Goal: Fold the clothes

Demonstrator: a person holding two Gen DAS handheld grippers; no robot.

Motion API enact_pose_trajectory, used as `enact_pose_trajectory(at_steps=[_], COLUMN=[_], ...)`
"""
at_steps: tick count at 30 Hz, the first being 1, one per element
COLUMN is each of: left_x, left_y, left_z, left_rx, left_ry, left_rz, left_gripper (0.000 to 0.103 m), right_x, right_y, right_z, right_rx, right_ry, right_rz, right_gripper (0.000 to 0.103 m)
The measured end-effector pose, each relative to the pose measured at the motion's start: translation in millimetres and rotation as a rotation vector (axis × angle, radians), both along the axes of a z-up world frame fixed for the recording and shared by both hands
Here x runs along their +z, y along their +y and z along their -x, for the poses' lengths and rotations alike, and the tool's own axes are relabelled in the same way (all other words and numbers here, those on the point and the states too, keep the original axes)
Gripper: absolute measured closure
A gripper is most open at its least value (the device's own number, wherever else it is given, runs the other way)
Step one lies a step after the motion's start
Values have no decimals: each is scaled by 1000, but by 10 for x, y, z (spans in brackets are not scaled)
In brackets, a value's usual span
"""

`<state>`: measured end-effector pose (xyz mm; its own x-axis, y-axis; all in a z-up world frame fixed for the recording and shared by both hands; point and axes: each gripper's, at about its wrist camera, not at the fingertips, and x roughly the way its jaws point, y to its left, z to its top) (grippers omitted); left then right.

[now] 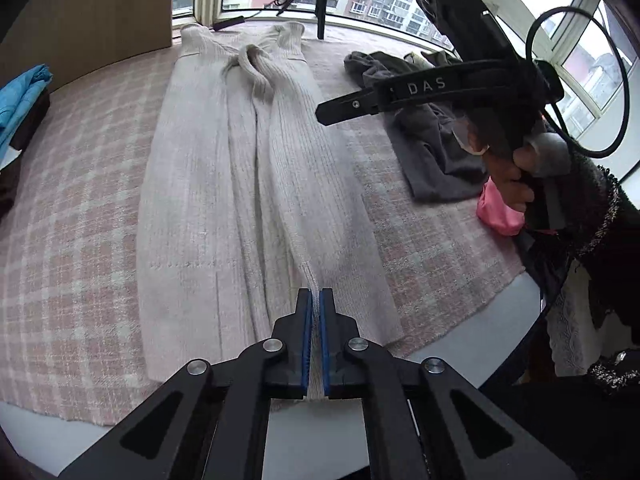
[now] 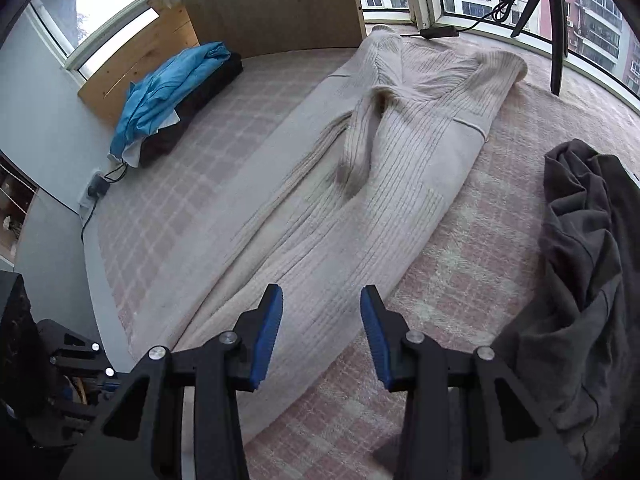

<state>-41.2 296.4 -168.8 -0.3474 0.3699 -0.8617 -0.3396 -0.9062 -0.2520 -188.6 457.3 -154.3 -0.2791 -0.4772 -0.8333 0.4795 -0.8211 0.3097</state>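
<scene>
A long beige ribbed knit cardigan lies lengthwise on the pink plaid blanket, neckline toward the window and one sleeve folded over its middle. My left gripper is shut on a raised ridge of its near hem, with the fabric pinched between the blue pads. In the right wrist view the same cardigan stretches away from me. My right gripper hovers open over its near end, with nothing between the pads. In the left wrist view, a hand holds the right gripper's body at the right.
A grey garment pile lies right of the cardigan, with a pink item beside it. A blue cloth rests on a dark stack at the far left. A tripod and cable stand by the window. The blanket's edge is near me.
</scene>
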Motion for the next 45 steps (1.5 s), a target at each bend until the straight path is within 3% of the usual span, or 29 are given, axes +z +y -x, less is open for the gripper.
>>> enact_pose_trajectory(at_steps=[5, 7, 10, 15, 18, 20, 22, 24, 27, 28, 30, 32, 35, 37, 43, 44, 45], left_x=[-234, -211, -166, -244, -285, -219, -110, 76, 169, 98, -99, -230, -48, 140, 480, 483, 485], left_y=[-17, -23, -25, 57, 93, 118, 126, 82, -2, -15, -45, -125, -363, -548, -1102, -1168, -1234], left_z=[-12, -2, 96, 243, 255, 208, 139, 28, -55, -22, 72, 133, 39, -53, -60, -24, 11], left_rx=[36, 61, 92, 79, 66, 58, 54, 60, 76, 84, 97, 126, 164, 195, 252, 246, 240], left_ry=[-66, -71, -52, -48, -45, -17, 19, 63, 96, 76, 9, -72, -59, -24, 23, 21, 18], left_rz=[5, -25, -35, -43, -73, -67, -58, -63, -73, -61, -19, 32, -18, 6, 118, 131, 145], left_gripper=[100, 99, 64, 65, 95, 97, 97, 97, 97, 97, 95, 96, 87, 75, 70, 70, 70], right_x=[53, -37, -7, 32, -142, -217, -206, -122, -30, -74, -189, -147, 68, 91, -383, -342, -306], right_y=[-73, -172, -231, -440, -469, -446, -371, -206, 34, 16, -118, -197, -245, -269, -651, -660, -651], right_z=[182, 349, 543, 878, 1055, 1089, 1096, 1115, 1157, 1176, 1172, 1081, 805, 596, -76, -126, -151], right_rx=[-26, -37, -14, 27, 39, 48, 47, 20, -27, -20, -2, 22, 54, 75, 180, 158, 147], right_ry=[99, 85, 52, 54, -22, -45, -56, -88, -114, -124, -120, -69, 24, 7, -65, -27, -52], right_rz=[-10, -49, -39, -163, -213, -213, -165, -44, 152, 149, 27, -21, -39, -7, 6, 8, 23], right_gripper=[63, 63, 63, 63, 64, 77, 82, 99, 99, 99, 97, 96, 94, 94, 93, 90, 88])
